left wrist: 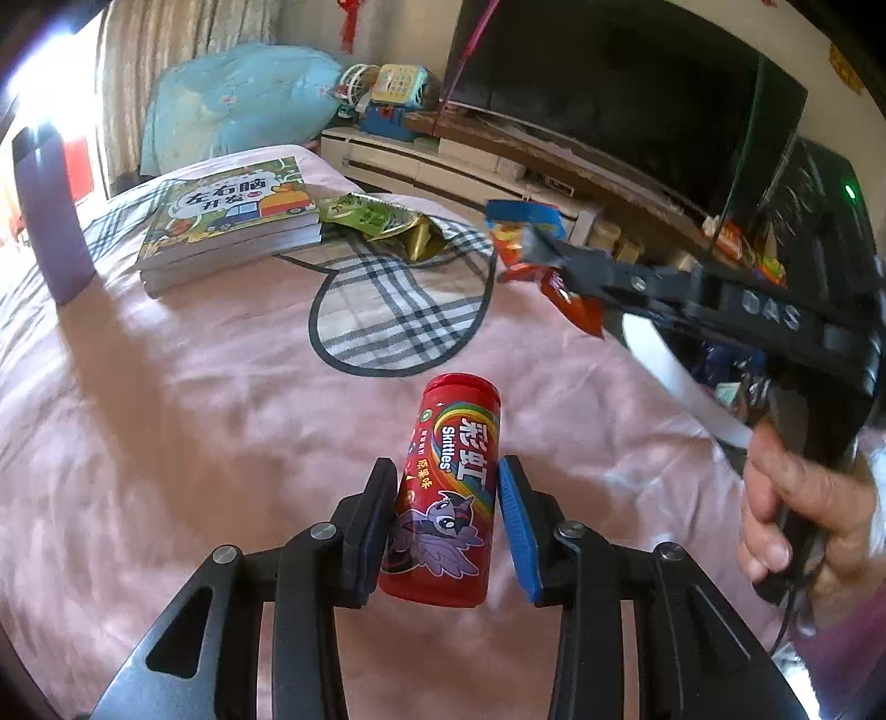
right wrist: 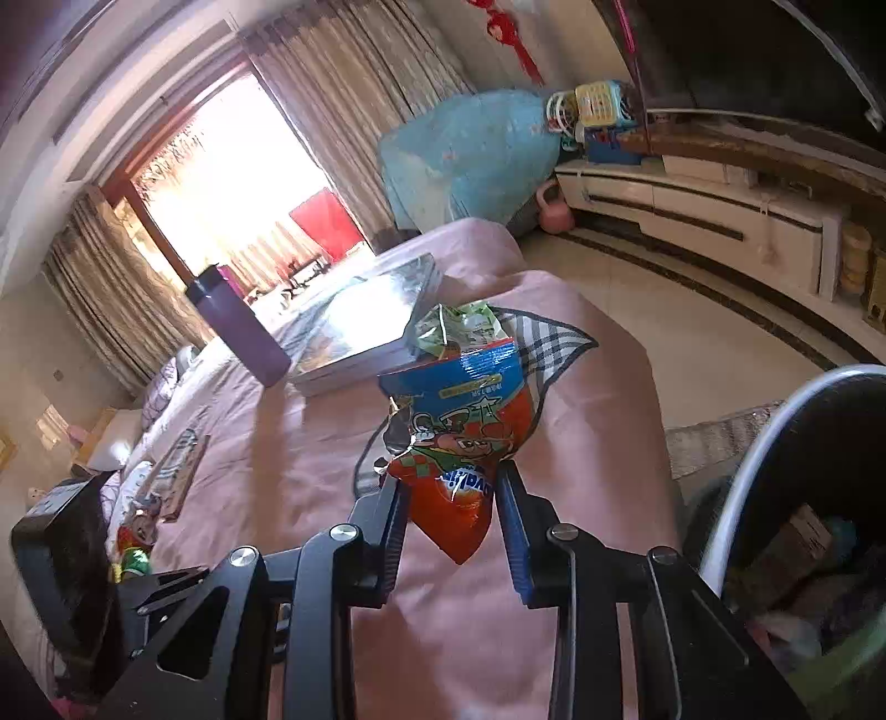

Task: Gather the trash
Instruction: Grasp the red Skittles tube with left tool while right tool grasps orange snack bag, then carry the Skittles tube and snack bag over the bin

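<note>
Skittles can [left wrist: 443,493] btwn left gripper [left wrist: 447,501] pads, wrapper [right wrist: 462,432] in right gripper [right wrist: 451,498]

A bed covered in a pink spread [left wrist: 221,387] fills the foreground, and beyond its foot a pale tiled floor [right wrist: 692,327] with a dark inlaid border runs to a long, low white cabinet [right wrist: 692,205] against the far wall, with a large dark television [left wrist: 609,94] above it. Strong daylight pours through a tall window [right wrist: 221,183] flanked by beige patterned curtains [right wrist: 354,88], washing out the glass and throwing bright patches across the bedding. A red knotted ornament [right wrist: 515,39] hangs on the cream wall beside the curtains.
</note>
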The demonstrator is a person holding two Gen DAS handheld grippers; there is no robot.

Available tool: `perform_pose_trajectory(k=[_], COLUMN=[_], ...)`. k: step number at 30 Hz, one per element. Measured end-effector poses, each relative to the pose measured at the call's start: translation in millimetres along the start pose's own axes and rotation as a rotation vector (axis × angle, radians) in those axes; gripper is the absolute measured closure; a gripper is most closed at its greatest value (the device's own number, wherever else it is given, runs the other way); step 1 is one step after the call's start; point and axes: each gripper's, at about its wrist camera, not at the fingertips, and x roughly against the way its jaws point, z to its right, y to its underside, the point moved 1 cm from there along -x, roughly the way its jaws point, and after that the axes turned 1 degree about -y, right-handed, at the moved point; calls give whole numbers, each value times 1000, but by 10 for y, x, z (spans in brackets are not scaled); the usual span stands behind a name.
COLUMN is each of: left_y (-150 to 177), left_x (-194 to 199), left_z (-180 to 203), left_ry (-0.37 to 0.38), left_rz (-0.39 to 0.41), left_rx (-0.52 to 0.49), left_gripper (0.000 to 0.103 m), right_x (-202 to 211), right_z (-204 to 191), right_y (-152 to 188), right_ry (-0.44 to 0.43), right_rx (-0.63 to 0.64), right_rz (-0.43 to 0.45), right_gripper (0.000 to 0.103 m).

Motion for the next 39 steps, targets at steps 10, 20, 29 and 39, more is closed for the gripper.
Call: perform_pose_trajectory(k=[10,20,29,39], left_y=[174,293,323,319], left_x=[262,393,422,460], left_z=[242,644,873,954], left_ry=[32,71,78,76], left_rz=[53,65,63,72], left_rx=[61,34,-4,-17], left_gripper=[67,67,67,68], right_x=[612,1046,1275,1372], right_z=[58,264,362,354], right_y=[317,662,853,967], right_ry=[-9,22,40,35], right_rx=[-24,-84,-114,-124], right_rz=[54,95,112,121], right_gripper=[72,72,72,72])
